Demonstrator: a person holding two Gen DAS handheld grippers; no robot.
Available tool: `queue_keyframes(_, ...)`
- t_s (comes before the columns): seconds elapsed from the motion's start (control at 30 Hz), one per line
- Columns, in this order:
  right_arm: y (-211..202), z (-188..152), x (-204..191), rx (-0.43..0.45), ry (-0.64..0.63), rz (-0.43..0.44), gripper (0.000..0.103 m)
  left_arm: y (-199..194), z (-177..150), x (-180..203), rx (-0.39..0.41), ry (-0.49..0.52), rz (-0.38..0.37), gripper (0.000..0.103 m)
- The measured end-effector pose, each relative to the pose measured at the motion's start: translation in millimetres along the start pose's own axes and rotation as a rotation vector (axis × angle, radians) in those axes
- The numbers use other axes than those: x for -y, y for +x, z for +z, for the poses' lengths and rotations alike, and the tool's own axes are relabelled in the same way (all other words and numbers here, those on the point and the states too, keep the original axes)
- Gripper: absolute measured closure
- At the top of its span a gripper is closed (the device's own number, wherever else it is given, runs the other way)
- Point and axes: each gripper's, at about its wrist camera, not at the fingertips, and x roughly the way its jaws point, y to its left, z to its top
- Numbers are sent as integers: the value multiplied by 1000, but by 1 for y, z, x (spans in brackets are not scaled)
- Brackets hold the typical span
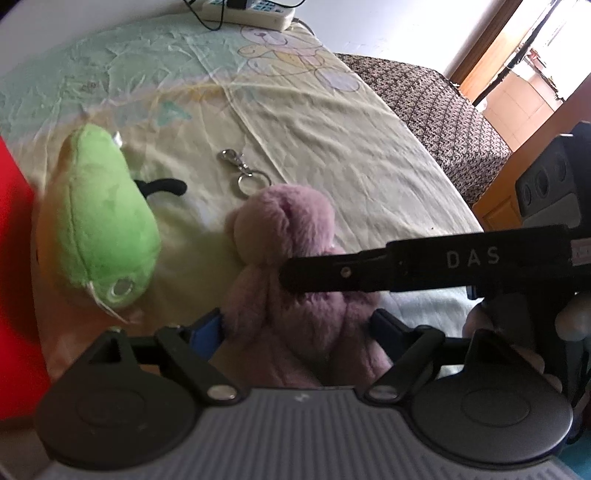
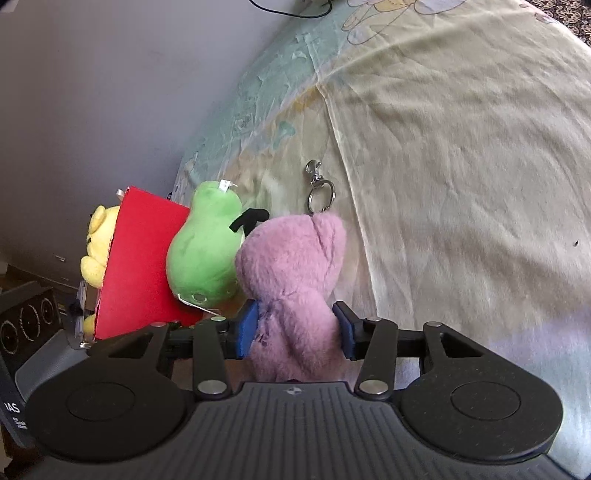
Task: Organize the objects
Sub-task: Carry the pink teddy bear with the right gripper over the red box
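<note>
A purple plush bear [image 2: 291,266] lies on the bed sheet [image 2: 461,155], and both grippers stand around it. My right gripper [image 2: 295,330] is open, its blue pads [image 2: 246,328] close beside the bear's narrow middle without squeezing it. My left gripper [image 1: 297,323] is open too, and the bear [image 1: 288,229] sits between its fingers with small gaps on both sides. One black finger of the right gripper [image 1: 332,271] crosses the bear from the right. A metal keyring with a clasp [image 1: 243,173] lies just beyond the bear's head.
A green plush [image 2: 203,251] leans against a red box [image 2: 140,266] just left of the bear, with a yellow plush [image 2: 96,251] behind the box. A grey wall [image 2: 92,110] borders the bed's left side. At the far end sit a white power strip [image 1: 255,11] and a dark patterned blanket [image 1: 443,122].
</note>
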Motion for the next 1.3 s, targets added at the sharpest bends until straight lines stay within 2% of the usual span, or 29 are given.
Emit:
queue_keyframes(0.13, -1, -5, -6, -35, -21, 15, 60, 0, -1, 3, 4, 13, 17, 19)
queue_keyframes(0.53, -26, -24, -43, -5, -145, 39, 64, -35, -16, 10, 65, 19, 4, 18)
queue_keyframes(0.93, -43, -42, -89, 45, -236, 156, 65, -104, -40, 16, 194, 33, 58, 18)
queue_keyframes(1.3, -33, -55, -163, 117, -290, 232, 66, -184, -58, -21, 361, 51, 67, 18)
